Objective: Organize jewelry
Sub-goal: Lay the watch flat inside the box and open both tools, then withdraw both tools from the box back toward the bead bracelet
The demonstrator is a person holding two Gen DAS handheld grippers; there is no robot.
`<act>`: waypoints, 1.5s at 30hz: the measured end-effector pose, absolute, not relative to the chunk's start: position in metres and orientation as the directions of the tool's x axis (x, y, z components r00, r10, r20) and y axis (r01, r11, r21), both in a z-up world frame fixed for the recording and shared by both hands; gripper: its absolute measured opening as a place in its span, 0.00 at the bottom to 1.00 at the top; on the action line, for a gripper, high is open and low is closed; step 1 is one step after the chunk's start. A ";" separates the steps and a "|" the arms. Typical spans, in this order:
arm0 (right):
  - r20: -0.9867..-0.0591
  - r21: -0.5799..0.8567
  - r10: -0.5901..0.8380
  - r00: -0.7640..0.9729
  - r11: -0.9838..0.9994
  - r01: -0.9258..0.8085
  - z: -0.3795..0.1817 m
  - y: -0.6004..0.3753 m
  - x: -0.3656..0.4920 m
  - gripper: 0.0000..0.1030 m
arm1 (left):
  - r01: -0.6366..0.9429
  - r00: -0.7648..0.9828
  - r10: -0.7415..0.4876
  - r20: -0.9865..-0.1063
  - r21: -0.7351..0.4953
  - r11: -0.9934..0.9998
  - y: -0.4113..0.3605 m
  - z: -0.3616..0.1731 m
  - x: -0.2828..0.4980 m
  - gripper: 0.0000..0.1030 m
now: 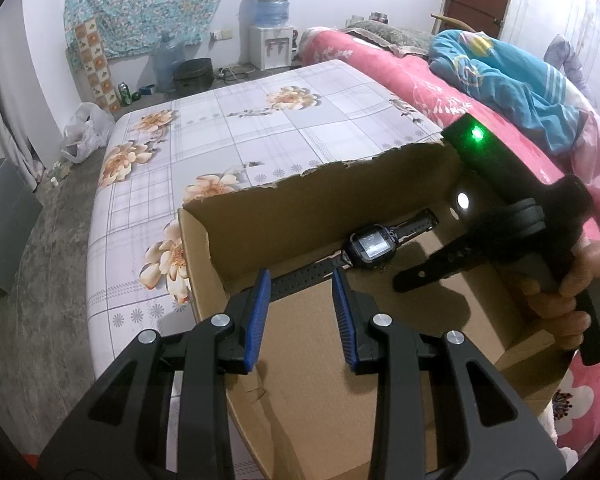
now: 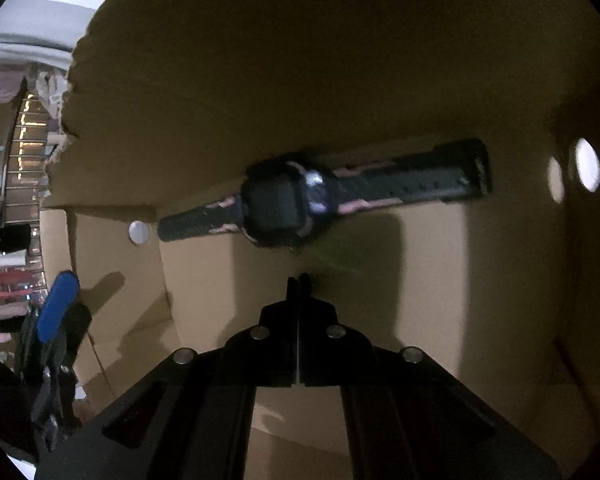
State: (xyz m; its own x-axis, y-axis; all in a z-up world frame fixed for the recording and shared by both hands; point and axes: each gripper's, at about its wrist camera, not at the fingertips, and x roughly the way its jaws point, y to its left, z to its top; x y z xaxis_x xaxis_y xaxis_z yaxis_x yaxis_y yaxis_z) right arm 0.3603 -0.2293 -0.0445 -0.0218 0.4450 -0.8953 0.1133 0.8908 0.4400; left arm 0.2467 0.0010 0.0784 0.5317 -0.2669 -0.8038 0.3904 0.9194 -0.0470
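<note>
A black smartwatch (image 1: 370,249) with a square screen lies flat on the floor of an open cardboard box (image 1: 324,192), against its far wall. It also shows in the right wrist view (image 2: 288,204), strap stretched left to right. My left gripper (image 1: 300,292) is open with blue pads, held over the box's near left side, just short of the strap. My right gripper (image 2: 299,278) is shut and empty inside the box, just short of the watch; it shows in the left wrist view (image 1: 408,284).
The box sits on a bed with a floral checked sheet (image 1: 236,136). A pink quilt (image 1: 380,64) and blue blanket (image 1: 512,80) lie to the right. A water dispenser (image 1: 271,40) stands by the far wall.
</note>
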 end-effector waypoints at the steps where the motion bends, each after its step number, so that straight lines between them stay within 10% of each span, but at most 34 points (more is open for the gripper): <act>1: -0.905 0.420 0.425 -0.024 0.901 0.110 -0.043 -0.229 0.359 0.00 | 0.391 0.532 -0.267 -0.804 -0.047 0.919 0.001 0.079 0.247 0.29; 45: -0.935 0.352 0.354 0.040 0.935 -0.044 0.021 -0.212 0.333 0.08 | 0.366 0.537 -0.283 -0.795 -0.082 0.927 0.011 0.084 0.246 0.35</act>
